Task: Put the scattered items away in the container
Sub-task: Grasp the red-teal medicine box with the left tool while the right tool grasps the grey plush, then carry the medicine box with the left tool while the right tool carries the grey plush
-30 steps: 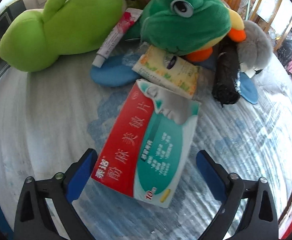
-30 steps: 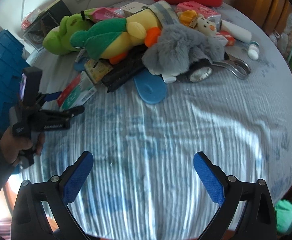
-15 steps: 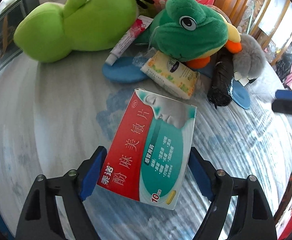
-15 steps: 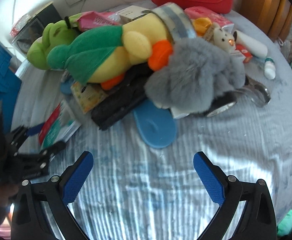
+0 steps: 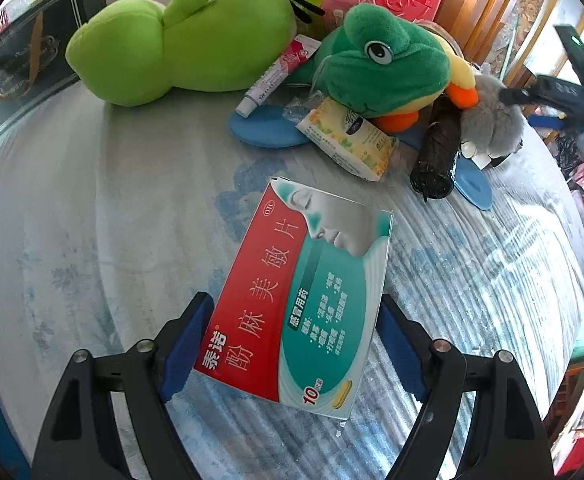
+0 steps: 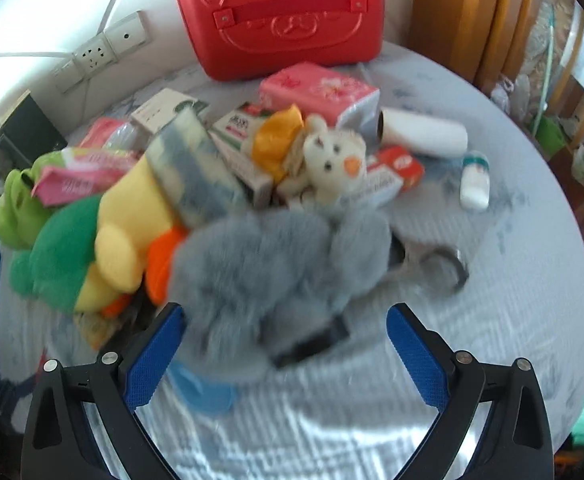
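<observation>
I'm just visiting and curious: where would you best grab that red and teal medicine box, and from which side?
Across its two long edges, near the short end closest to the left gripper. The medicine box is flat and thin, with its long axis running away from the gripper, so the narrow width fits between the fingers. They already stand at both edges there.

glossy cardboard medicine box

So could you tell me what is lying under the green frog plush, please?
Under the green frog plush, a yellow floral tissue pack and a blue disc poke out; anything deeper is hidden.
</observation>
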A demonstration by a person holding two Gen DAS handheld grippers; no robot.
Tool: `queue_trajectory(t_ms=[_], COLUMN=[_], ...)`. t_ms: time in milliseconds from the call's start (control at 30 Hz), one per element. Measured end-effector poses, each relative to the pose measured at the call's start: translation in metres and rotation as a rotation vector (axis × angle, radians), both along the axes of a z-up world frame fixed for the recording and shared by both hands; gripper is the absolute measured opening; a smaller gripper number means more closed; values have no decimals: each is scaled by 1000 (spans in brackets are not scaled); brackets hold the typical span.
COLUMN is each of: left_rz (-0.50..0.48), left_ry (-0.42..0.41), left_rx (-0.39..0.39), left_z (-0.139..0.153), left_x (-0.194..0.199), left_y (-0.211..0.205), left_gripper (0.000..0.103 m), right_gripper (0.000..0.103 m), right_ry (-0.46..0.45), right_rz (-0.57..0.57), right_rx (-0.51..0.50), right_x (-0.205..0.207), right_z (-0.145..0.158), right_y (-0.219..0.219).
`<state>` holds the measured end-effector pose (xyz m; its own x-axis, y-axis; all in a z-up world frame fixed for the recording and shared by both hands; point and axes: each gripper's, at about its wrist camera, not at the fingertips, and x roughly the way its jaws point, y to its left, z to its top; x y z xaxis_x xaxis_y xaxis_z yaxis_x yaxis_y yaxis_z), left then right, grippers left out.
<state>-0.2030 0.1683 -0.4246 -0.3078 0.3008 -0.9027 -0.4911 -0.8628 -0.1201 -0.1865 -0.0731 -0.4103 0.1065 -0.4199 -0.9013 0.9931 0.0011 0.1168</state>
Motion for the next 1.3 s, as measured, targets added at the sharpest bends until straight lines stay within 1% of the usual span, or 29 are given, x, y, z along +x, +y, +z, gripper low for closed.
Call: queue_trajectory(t_ms=[67,100,200,267,300,333,367,400,433,467,500,533,567,600,700,800,1100,1300], left_rz=[0,3,14,21,24,28,31,34,38,42,46,49,52,55,56,52,59,81], left_ry=[7,9,12,16,19,21,23,25,27,29,30,32,33,32,34,44,81,121], left_rx=[-1,0,1,-1,-1,-1,1,2,4,7,8,10,13,18,28,39,61,56], left_z=[3,3,4,7,8,10,12,13,16,19,17,18,20,21,27,36,66,94], left_x=[4,-3,-3,-1,-1,-1,0,1,1,2,2,3,3,4,6,10,24,31], left_y=[0,-1,0,-1,-1,-1,-2,-4,-6,-9,-4,-3,-3,-3,-1,3,4,-4], left_gripper=[82,82,82,82,82,82,82,82,82,82,82,82,82,82,82,82,82,82], right_gripper=[102,102,102,102,100,93,91,84,79,77,70,64,62,57,42,34,32,32], right_ry=[14,15,17,29,26,21,30,36,37,34,30,24,13,4,-25,-41,-70,-89], right_rz=[20,34,68,78,81,85,88,88,88,87,84,78,71,63,36,25,41,60], right_rx=[15,26,84,95,97,103,102,98,94,87,79,69,60,54,42,43,16,-22], right_x=[5,8,13,16,16,16,16,16,15,14,13,11,8,5,-6,-15,-19,-12], right_z=[-7,-11,-33,-42,-44,-45,-45,-44,-41,-38,-35,-30,-24,-21,-10,-1,38,75], right_y=[-11,-17,-33,-38,-40,-42,-43,-43,-43,-41,-40,-37,-34,-32,-22,-10,29,53])
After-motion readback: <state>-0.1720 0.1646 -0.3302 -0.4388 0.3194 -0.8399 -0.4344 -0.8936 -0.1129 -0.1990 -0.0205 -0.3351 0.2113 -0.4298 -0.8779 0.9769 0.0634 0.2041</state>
